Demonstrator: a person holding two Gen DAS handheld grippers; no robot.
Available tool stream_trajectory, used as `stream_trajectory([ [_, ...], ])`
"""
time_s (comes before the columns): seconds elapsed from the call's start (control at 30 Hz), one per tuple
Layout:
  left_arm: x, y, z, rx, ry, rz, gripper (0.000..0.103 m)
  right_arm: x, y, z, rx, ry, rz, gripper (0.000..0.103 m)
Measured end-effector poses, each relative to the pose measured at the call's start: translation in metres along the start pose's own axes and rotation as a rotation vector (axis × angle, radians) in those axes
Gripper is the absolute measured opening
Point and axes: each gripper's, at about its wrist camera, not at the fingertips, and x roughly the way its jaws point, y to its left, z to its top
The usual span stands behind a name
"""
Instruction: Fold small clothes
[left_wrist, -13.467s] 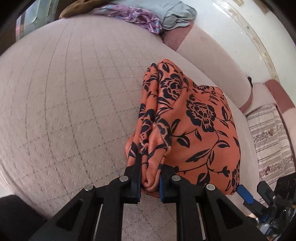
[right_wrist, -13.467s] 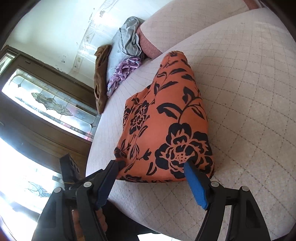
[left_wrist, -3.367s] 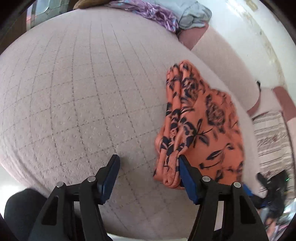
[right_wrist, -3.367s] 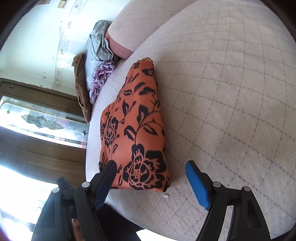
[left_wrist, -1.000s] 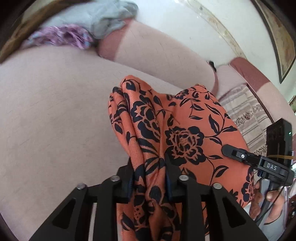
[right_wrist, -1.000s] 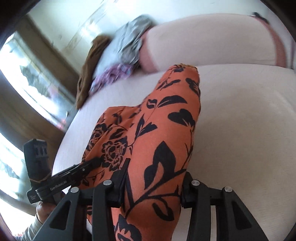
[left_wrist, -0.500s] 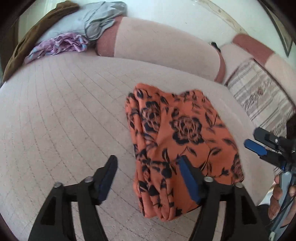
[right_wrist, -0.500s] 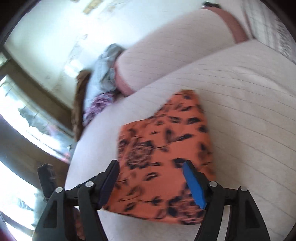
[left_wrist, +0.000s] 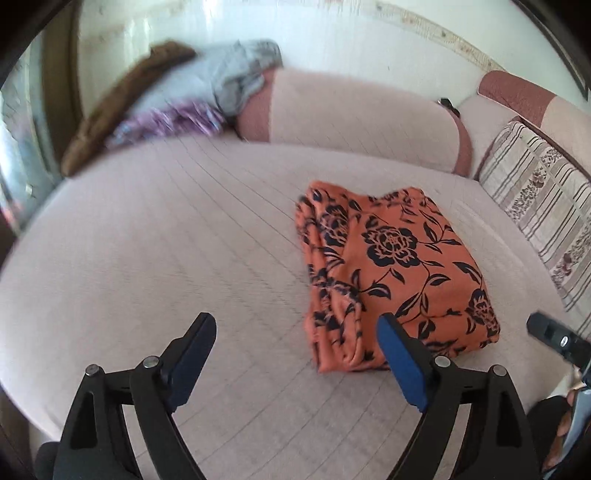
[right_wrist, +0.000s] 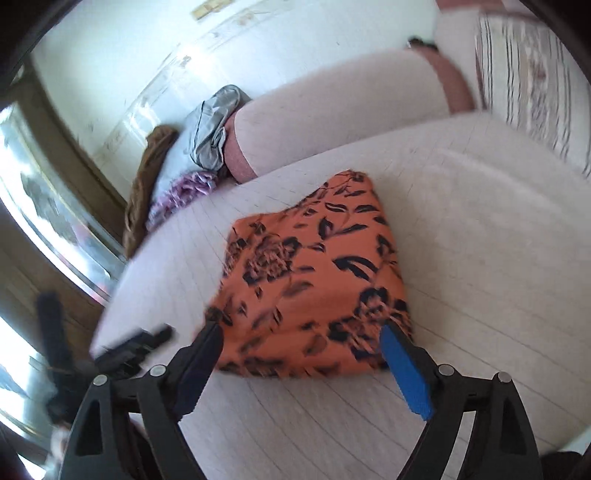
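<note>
Orange cloth with a black flower print (left_wrist: 399, 273) lay folded into a rough rectangle on the pale quilted cushion (left_wrist: 155, 251), flat and released. In the left wrist view its layered, bunched edge faced left and its smooth top face showed a large black rose. The left gripper (left_wrist: 295, 332) hung above the cushion just in front of the cloth; its jaws had just been opening and stood spread wide, with only bare cushion between them, and the blue-padded finger (left_wrist: 402, 365) overlapped the near corner of the cloth in the picture without pressing on it.

The right gripper (right_wrist: 301, 349) pointed down at the near edge of the same cloth (right_wrist: 314, 280). Its jaws too had just been opening and stood wide apart; the near edge of the cloth showed between the two fingertips, but the pads did not press on it. That view was blurred, so I could not tell whether the tips brushed the fabric.

At the far left end of the cushion a heap of other clothes lay against the bolster (left_wrist: 362, 114): a grey garment (left_wrist: 229, 81), a purple ruffled one (left_wrist: 170, 123) and a brown one (left_wrist: 122, 107). A striped, flower-patterned pillow (left_wrist: 543, 206) sat at the right end. At the right edge of the left wrist view, part of the other gripper and some fingers of the person's hand (left_wrist: 565, 428) showed.
</note>
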Motion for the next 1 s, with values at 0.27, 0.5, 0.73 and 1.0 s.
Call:
stream_trajectory([
  [0.27, -0.062, 0.003, -0.007, 0.096, -0.143, 0.106, 0.095, -0.020, 0.001, -0.021, -0.035, 0.004, -0.026, 0.103],
  [0.5, -0.072, -0.005, 0.006, 0.042, -0.108, 0.046, 0.095, -0.042, 0.018, -0.014, -0.132, -0.066, -0.103, 0.103],
  [0.73, -0.073, -0.015, 0.014, 0.042, -0.089, 0.058, 0.097, -0.058, 0.009, -0.017, -0.136, -0.076, -0.199, 0.103],
  [1.0, -0.057, -0.028, 0.021, 0.065, -0.035, 0.078, 0.097, -0.064, 0.015, -0.008, -0.169, -0.084, -0.176, 0.103],
])
